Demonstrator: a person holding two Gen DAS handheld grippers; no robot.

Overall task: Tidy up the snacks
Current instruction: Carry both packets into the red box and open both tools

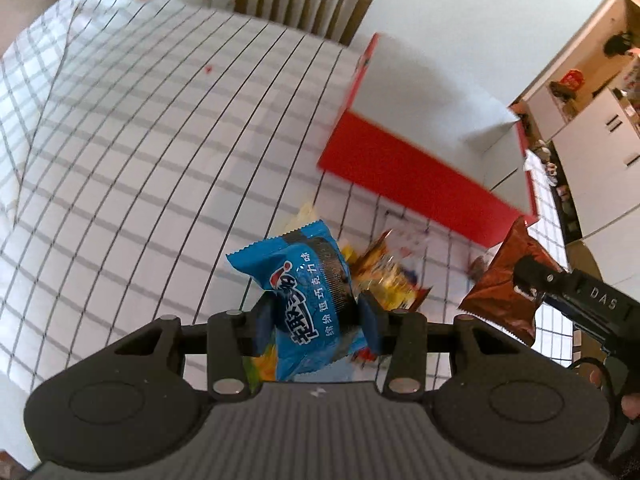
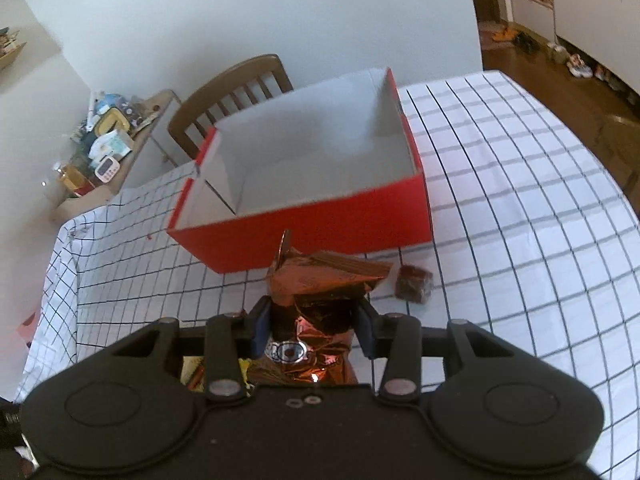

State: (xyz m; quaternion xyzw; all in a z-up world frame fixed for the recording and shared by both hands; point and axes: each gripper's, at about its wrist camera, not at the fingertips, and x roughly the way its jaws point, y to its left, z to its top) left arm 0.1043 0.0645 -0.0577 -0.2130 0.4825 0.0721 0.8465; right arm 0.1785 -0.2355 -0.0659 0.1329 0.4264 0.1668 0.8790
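Right wrist view: my right gripper (image 2: pixel 314 320) clamps the brown packet (image 2: pixel 320 284) short of the red box (image 2: pixel 304 216) (left gripper (image 1: pixel 316 320) pinching the blue packet (image 1: pixel 304 280)), so I'd clear the near wall before releasing.

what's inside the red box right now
Nothing visible: the red box shows only bare white walls and floor in the right wrist view. Its near wall hides the front strip of the floor, so that part can't be checked. The left wrist view doesn't show its floor.

A home dining room: checked tablecloth (image 2: pixel 520 200), wooden chair (image 2: pixel 232 92), cluttered shelf (image 2: pixel 120 148), white cupboards (image 1: pixel 592 136).
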